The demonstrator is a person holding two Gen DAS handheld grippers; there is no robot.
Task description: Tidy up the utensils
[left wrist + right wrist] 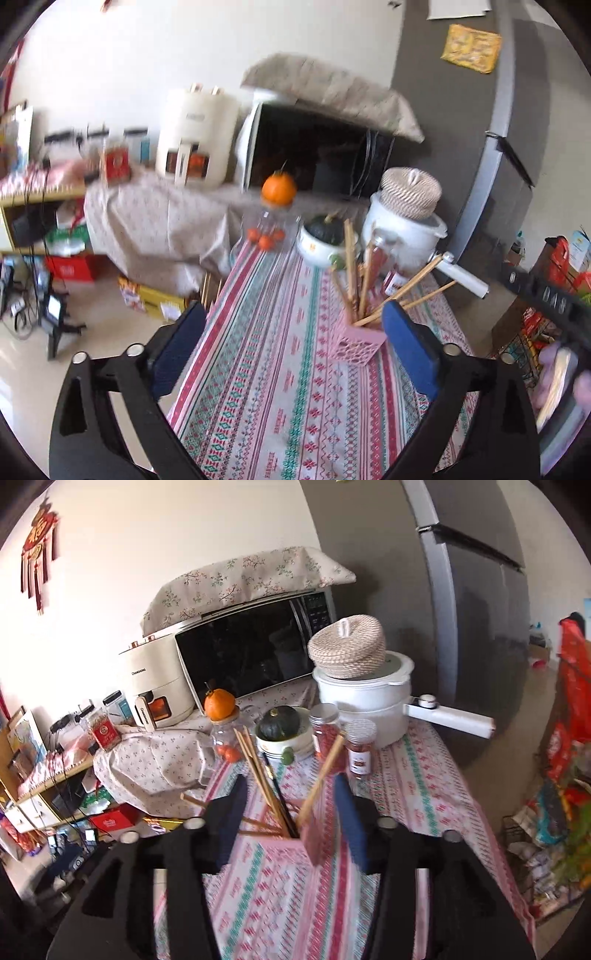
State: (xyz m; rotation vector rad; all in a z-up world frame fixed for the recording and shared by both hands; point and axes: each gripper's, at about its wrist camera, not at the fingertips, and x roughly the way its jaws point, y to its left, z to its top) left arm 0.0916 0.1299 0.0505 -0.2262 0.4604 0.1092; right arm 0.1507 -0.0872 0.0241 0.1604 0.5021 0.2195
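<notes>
Seeing both my grippers, left gripper and right gripper, spread empty; pink holder of chopsticks ahead, two jars behind.

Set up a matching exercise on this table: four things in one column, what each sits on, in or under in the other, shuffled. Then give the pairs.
Things:
1. orange
2. chopsticks
3. dark green squash
4. woven lid

Places:
A. in the pink holder
B. on top of the white cooker
C. on top of the clear jar
D. in the white bowl

Pairs: 1-C, 2-A, 3-D, 4-B
</notes>
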